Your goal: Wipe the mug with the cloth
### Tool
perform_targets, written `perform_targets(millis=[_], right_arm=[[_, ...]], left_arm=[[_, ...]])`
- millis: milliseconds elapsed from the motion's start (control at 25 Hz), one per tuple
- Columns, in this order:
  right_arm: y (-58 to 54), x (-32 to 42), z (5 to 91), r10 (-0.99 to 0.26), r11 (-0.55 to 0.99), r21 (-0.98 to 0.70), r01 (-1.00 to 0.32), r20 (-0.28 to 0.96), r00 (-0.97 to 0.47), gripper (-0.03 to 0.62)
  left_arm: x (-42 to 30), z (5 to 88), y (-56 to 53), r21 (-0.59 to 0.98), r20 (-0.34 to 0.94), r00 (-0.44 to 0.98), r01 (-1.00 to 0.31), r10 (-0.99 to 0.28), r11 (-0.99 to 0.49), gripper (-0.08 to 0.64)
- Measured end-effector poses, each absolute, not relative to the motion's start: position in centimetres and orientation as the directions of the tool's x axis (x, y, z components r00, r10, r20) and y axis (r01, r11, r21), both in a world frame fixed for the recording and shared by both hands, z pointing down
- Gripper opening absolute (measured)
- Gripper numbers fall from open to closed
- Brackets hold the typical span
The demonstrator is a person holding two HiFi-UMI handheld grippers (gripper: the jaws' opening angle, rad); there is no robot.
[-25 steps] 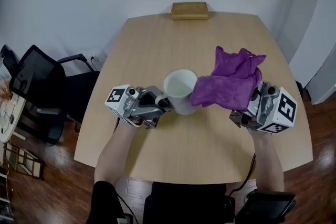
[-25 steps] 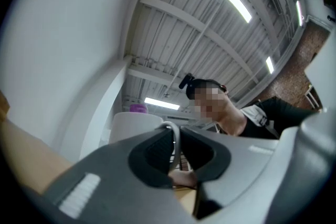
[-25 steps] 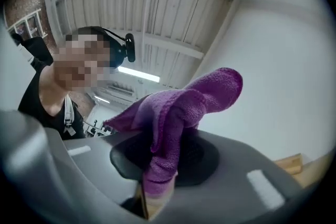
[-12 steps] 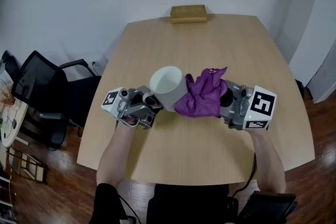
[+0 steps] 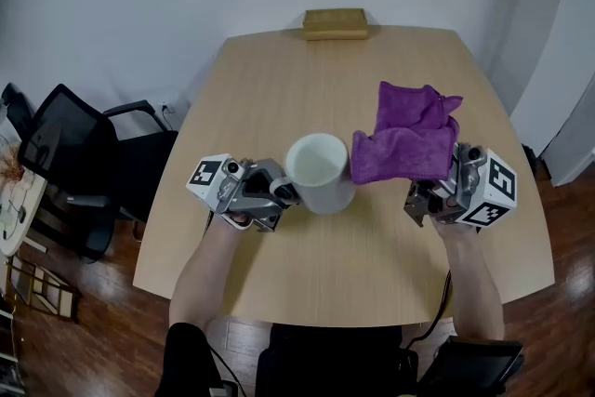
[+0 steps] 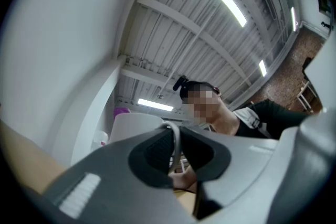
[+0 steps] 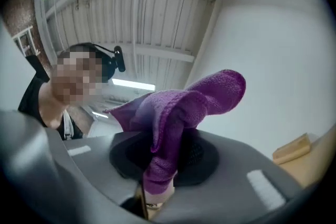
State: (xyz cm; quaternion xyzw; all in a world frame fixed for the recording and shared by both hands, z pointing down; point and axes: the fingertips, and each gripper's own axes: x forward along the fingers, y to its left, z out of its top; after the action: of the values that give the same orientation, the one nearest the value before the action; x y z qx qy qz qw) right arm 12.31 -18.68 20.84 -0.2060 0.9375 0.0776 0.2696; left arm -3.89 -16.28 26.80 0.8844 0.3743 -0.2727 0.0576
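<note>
Your left gripper (image 5: 284,192) is clamped on the thin handle (image 6: 176,141) of the white mug (image 5: 319,170). You hold the mug over the middle of the table (image 5: 372,274), seemingly clear of the wood, mouth tipped up toward you, with the gripper at 8 o'clock of it. Treat the mug as glazed ceramic. That makes it stiff, slick, fairly heavy for a pinch on one narrow loop, and breakable if it drops. Expect it to swivel in that grip when you press on its wall. Your right gripper (image 5: 444,183) is pinched on the purple cloth (image 5: 406,144), low on a bunched fold. The rest stands loose at 3 o'clock of the mug, just beside its wall, though I cannot tell whether it touches. The cloth is soft, light and floppy, so wipe with the bulk nearest the jaws and press gently toward the handle side.
</note>
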Motion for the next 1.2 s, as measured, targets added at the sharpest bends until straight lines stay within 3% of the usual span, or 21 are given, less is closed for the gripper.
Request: perform_targets(millis=[320, 480, 680, 760, 960, 1040, 1200], right_arm=[[-19.7, 8.6, 25.0, -0.259, 0.965, -0.074, -0.252, -0.433, -0.863, 0.078], [-20.5, 7.4, 27.4, -0.266, 0.964, -0.075, -0.256, -0.330, -0.906, 0.078], [-22.2, 7.5, 31.4, -0.378, 0.925, 0.004, -0.379, -0.062, -0.924, 0.080], [-22.4, 8.8, 30.0, -0.411, 0.910, 0.009, -0.414, -0.110, -0.905, 0.080], [-18.6, 11.4, 22.1, -0.280, 0.939, 0.038, -0.342, -0.490, -0.825, 0.080], [-17.4, 10.9, 21.2, -0.204, 0.959, 0.060, -0.275, -0.526, -0.825, 0.080], [-16.3, 8.0, 22.7, -0.116, 0.981, 0.088, -0.174, -0.454, -0.883, 0.080]], left_arm=[[-3.7, 26.6, -15.6, -0.125, -0.521, 0.554, 0.703, 0.649, -0.700, 0.063], [-5.1, 25.7, -16.6, -0.144, -0.568, 0.536, 0.682, 0.624, -0.717, 0.063], [-6.1, 25.2, -17.1, -0.165, -0.590, 0.527, 0.662, 0.611, -0.731, 0.063], [-6.0, 25.3, -17.0, -0.166, -0.584, 0.525, 0.669, 0.619, -0.724, 0.063], [-5.5, 26.2, -15.5, -0.158, -0.533, 0.502, 0.732, 0.681, -0.663, 0.063], [-4.7, 26.3, -14.9, -0.150, -0.517, 0.496, 0.750, 0.697, -0.645, 0.063], [-4.2, 26.2, -14.2, -0.153, -0.514, 0.479, 0.765, 0.711, -0.626, 0.063]])
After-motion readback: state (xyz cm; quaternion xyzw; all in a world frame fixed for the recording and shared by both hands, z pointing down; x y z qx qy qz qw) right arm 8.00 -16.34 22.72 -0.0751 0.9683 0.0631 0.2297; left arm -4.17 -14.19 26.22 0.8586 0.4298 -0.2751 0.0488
